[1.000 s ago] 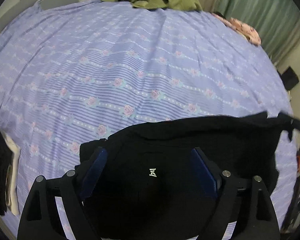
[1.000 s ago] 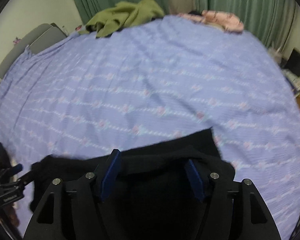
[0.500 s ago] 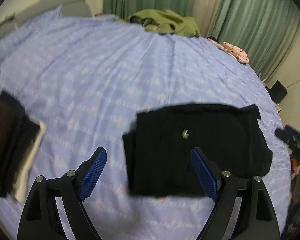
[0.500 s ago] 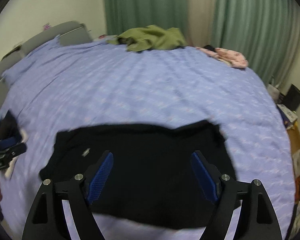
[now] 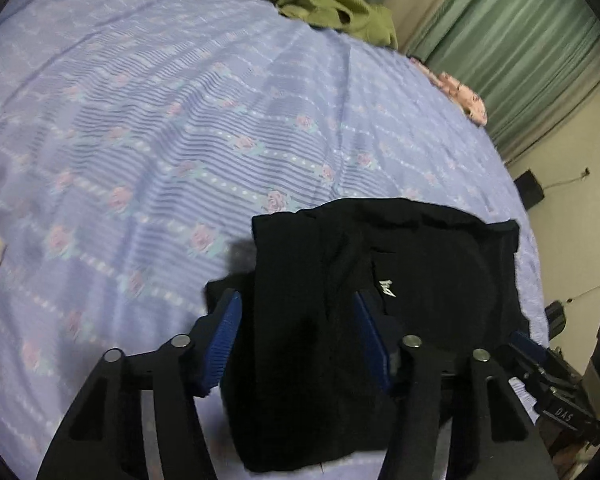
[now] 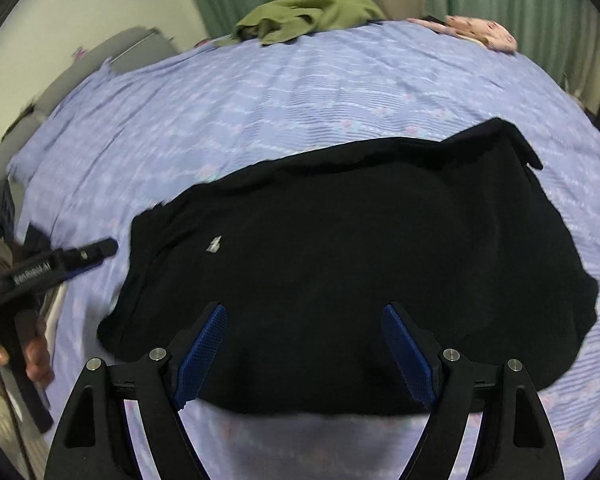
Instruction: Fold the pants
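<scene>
Black pants (image 6: 360,248) lie folded on the bed (image 6: 300,92); both tongs (image 5: 296,336) (image 6: 302,350) gape wide, empty, so a careless grab could drag layers apart.

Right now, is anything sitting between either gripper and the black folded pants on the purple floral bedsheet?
Nothing visible is. The black folded pants lie right under both open grippers: the left gripper and the right gripper. The olive green garment and pink cloth lie at the far edge of the purple floral bedsheet.

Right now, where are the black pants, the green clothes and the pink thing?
black pants (image 6: 360,248), right wrist view, middle of the fabric
green clothes (image 6: 312,12), right wrist view, top of the heap
pink thing (image 6: 486,34), right wrist view, its middle
</scene>
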A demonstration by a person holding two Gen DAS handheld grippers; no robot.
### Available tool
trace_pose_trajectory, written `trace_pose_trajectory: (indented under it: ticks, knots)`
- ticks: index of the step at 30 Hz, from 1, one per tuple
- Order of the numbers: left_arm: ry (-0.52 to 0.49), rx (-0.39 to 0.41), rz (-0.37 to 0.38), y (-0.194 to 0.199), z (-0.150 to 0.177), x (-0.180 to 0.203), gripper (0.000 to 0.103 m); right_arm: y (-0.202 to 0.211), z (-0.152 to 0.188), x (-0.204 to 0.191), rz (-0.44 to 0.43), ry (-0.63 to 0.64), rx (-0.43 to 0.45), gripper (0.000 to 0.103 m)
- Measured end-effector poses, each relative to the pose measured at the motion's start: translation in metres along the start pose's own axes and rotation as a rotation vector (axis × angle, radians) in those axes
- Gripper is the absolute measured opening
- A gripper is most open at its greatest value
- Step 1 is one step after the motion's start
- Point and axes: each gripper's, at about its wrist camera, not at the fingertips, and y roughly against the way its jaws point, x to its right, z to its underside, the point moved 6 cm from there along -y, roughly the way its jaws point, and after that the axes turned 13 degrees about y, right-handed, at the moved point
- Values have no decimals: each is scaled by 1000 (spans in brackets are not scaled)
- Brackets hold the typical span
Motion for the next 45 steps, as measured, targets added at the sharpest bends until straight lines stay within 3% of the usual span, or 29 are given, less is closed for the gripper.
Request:
trace_pose_trajectory:
  ticks: [3, 6, 9, 10, 11, 16, 19, 21, 22, 27, 31, 34, 36, 38, 41, 45]
  knots:
    - [28, -23, -33, -21, -8, -7, 46, -14, -4, 5, -4, -24, -7, 81]
    - [105, -41, -21, -36, -9, -18, 45, -23, -5, 9, -15, -50, -14, 81]
    - [152, -55, -9, -42, -4, -23, 50, -28, -5, 10, -36, -64, -18, 81]
    - [176, -81, 11, -45, 0, -25, 59, -30, -5, 10, -38, -63, -20, 81]
    - [190, -96, 23, -46, 4, -26, 61, -31, -4, 10, -41, -61, -21, 81]
    - [204, -108, 40, -47, 13, -24, 58, -30, 2, 1, -76, -63, -26, 81]
    - [208, -121, 42, -44, 16, -25, 41, -28, 8, -4, -89, -72, -37, 81]
    - [222, -128, 78, -36, 17, -22, 37, -26, 11, -8, -99, -79, -44, 79]
    - [208, -129, 88, -30, 19, -17, 27, -24, 11, -11, -105, -74, -44, 79]
    - [153, -86, 47, 3, 31, -12, 24, -7, 9, -25, -108, -17, -19, 72]
    - [176, -129, 11, -6, 33, -32, 24, 8, 7, -34, -118, 6, 5, 72]
    - [176, -180, -33, -23, 31, -38, 31, 16, 6, -38, -91, 32, 18, 72]
    - [129, -171, -94, -22, 30, -31, 36, 19, 5, -37, -52, 48, 19, 72]
    - [64, -126, -133, -8, 27, -19, 57, 23, 7, -35, -43, 51, 20, 72]
    - [-65, 2, -150, 32, 23, 8, 75, 40, 14, -15, -34, 14, 44, 72]
    - [-213, 96, -132, 72, 35, 51, 78, 76, 24, 33, 40, -72, 115, 73]
